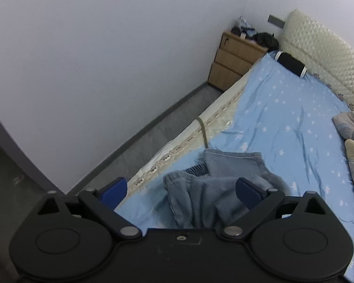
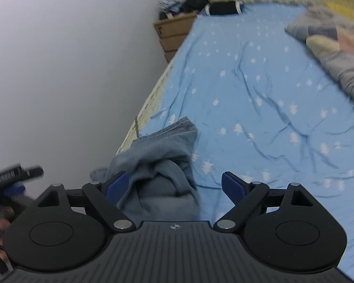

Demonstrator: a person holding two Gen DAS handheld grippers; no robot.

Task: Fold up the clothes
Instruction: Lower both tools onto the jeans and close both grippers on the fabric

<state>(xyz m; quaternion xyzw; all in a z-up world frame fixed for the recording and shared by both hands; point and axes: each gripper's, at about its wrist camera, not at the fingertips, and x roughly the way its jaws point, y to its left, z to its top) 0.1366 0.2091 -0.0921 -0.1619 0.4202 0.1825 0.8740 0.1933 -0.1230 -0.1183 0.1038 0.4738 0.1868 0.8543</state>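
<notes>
A crumpled grey-blue garment lies in a heap near the edge of a bed with a light blue star-print sheet. My left gripper hangs over it with its blue fingers spread wide, and the cloth shows in the gap between them, untouched. In the right wrist view the same garment sits at the lower middle, a hemmed end pointing away. My right gripper is open above it, the left pad near the cloth. The other hand-held gripper shows at the far left.
A white wall runs along the left, with a strip of grey floor beside the bed. A wooden nightstand with dark items stands at the far corner. A black bolster lies by the padded headboard. Bundled bedding fills the right side.
</notes>
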